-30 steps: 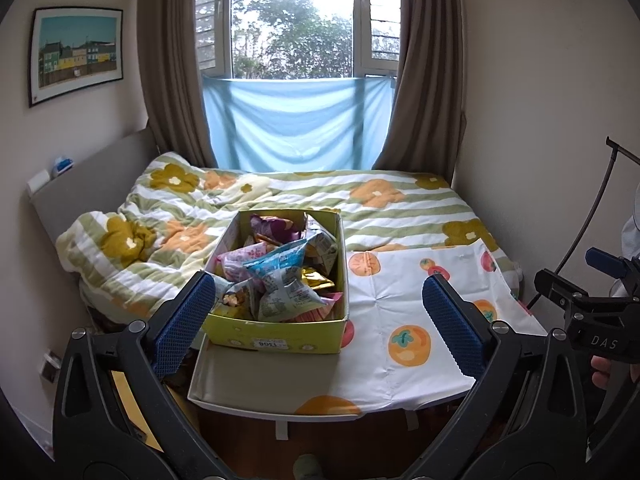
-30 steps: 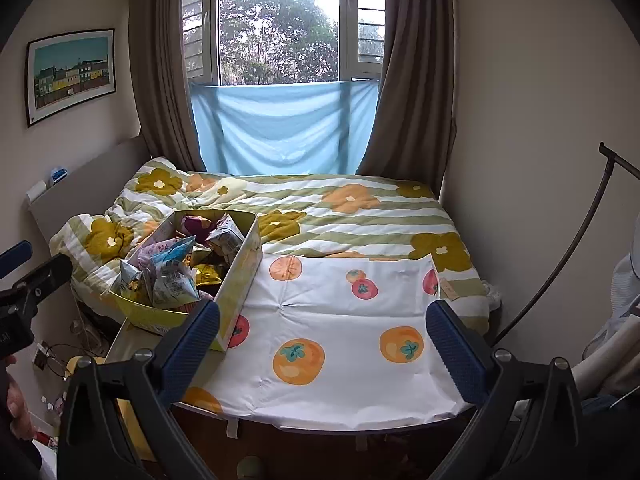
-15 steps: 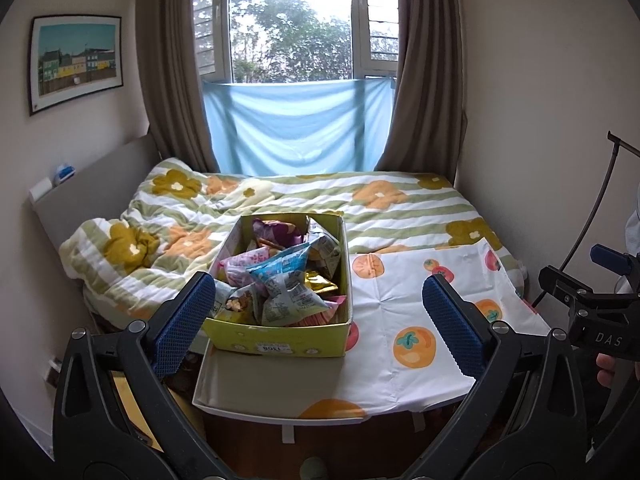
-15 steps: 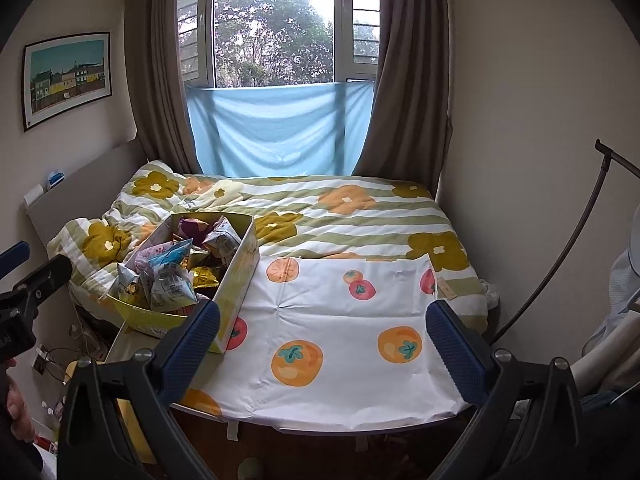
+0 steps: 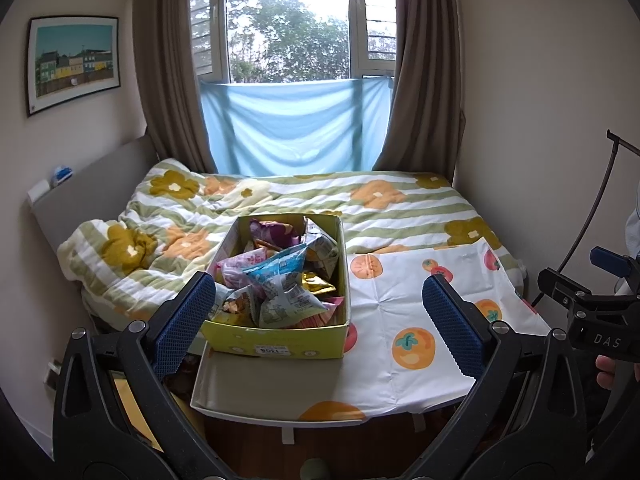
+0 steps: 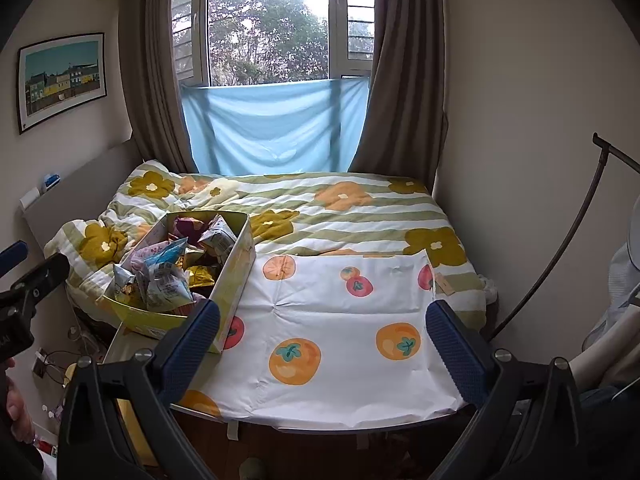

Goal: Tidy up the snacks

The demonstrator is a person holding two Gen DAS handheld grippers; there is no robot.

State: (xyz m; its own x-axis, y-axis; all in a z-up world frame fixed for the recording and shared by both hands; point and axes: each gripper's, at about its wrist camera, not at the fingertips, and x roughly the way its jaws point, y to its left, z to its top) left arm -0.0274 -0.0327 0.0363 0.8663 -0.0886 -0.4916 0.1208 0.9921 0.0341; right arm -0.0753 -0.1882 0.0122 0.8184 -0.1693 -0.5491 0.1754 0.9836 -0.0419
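At the foot of the bed, the snack box (image 5: 280, 312) sat on the table (image 5: 256, 396) lengthwise ahead of the left hand-held gripper (image 5: 316, 328), nearer than the right hand-held gripper (image 6: 324, 344), both wide open and empty.

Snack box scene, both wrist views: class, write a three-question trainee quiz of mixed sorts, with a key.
1. True or false: the snack box stands on the fruit-print cloth, at its left end.
2. Multiple choice: the left gripper is A) shut on a packet, B) open and empty, C) out of view.
3. Fill in: the packets lie ____ the box.

Key
1. True.
2. B; the right gripper is open and empty too.
3. Inside.
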